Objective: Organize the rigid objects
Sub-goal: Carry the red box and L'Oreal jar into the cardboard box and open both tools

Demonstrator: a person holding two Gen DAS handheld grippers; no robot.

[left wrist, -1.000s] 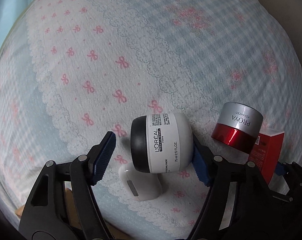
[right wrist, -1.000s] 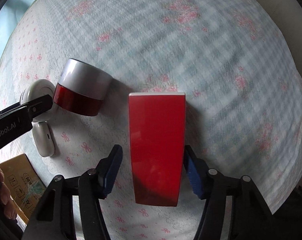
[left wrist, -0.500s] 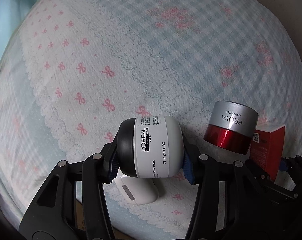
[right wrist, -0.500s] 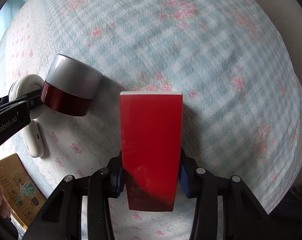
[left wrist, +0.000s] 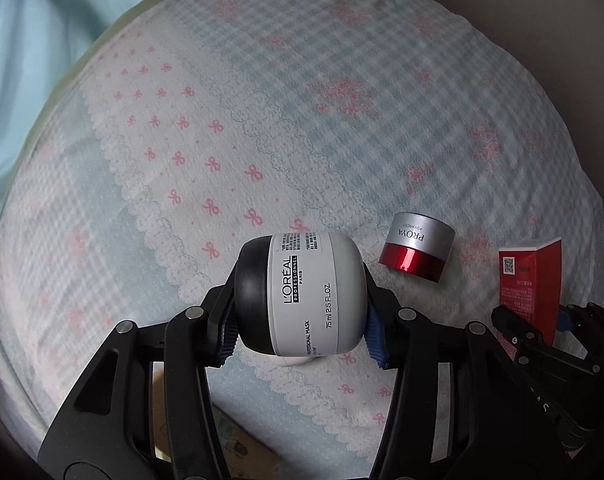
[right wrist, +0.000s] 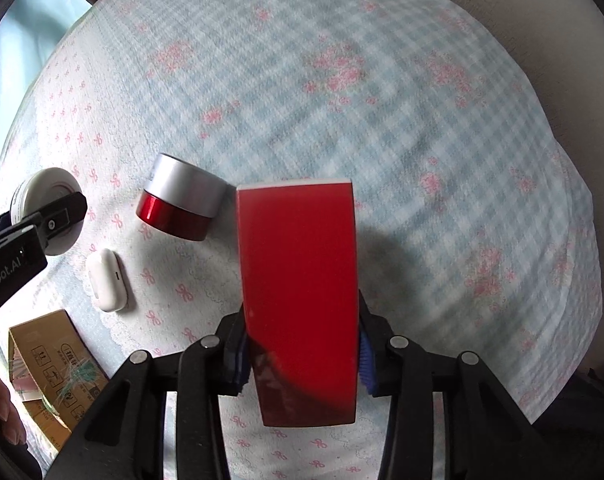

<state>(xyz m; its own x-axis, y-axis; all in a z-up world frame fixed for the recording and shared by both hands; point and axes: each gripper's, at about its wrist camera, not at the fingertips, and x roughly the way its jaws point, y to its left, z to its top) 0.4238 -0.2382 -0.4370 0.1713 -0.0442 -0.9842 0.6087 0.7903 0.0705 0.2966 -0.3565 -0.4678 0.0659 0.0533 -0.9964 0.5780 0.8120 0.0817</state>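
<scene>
The white round L'Oréal jar with a black lid (left wrist: 302, 300) hung above the patterned bedspread (left wrist: 261, 120), pinched by the left tool (left wrist: 302, 328). The right tool (right wrist: 302, 356) clamped the tall glossy red box (right wrist: 297, 280). A silver-lidded red jar (right wrist: 179, 208) and white earbud case (right wrist: 107, 280) lay below.

Wide bare bedspread (right wrist: 382, 112) ahead lies open; red-and-silver jar (right wrist: 179, 208), white case (right wrist: 107, 280) (leftward) crowd near edge.

Glossy red carton (right wrist: 297, 280), smooth white plastic jar (left wrist: 314, 300) with matt black lid, waffle-textured printed cloth (left wrist: 261, 120).
</scene>
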